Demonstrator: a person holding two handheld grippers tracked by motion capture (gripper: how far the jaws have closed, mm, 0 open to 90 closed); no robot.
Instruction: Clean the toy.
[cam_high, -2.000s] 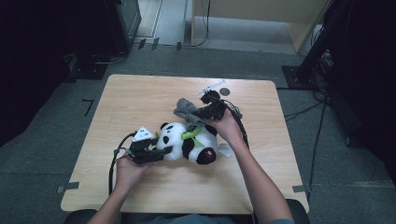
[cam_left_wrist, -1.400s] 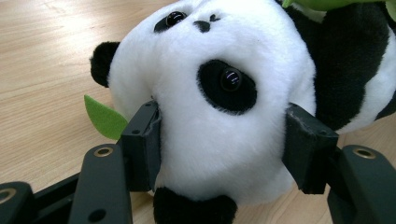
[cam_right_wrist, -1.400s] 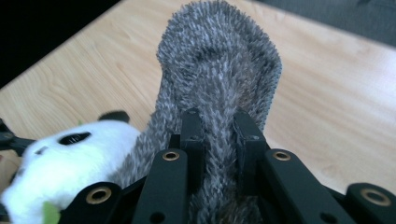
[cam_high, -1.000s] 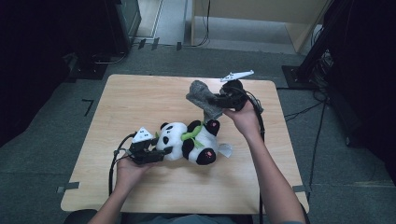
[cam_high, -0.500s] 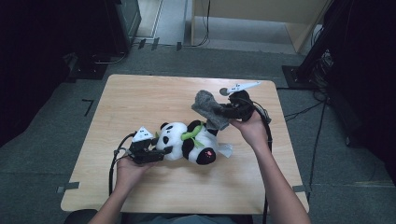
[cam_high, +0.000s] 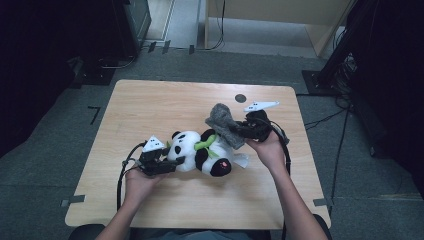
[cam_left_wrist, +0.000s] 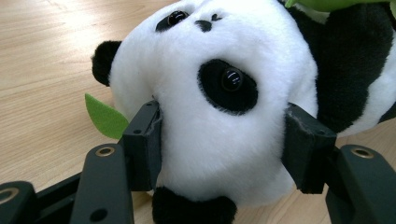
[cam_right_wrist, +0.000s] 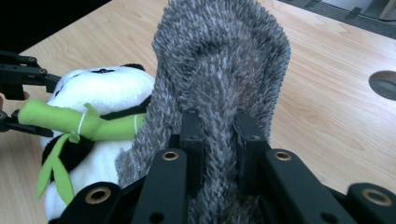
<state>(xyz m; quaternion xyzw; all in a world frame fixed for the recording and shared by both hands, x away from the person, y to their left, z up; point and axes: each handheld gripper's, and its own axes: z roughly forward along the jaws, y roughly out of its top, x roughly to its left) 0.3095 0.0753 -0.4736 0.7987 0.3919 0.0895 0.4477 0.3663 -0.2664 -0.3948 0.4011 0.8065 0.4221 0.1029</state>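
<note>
Panda plush (cam_high: 200, 152) on surface (cam_high: 165, 105) — head clamped by left claw (cam_high: 165, 162); right claw (cam_high: 240, 131) pinching grey fuzzy cloth (cam_high: 223, 122) just beside panda's body.

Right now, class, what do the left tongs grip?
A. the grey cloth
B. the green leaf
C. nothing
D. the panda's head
D: in the left gripper view the left tongs press on both sides of the panda at its white head, while the grey cloth sits in the right tongs.
</note>
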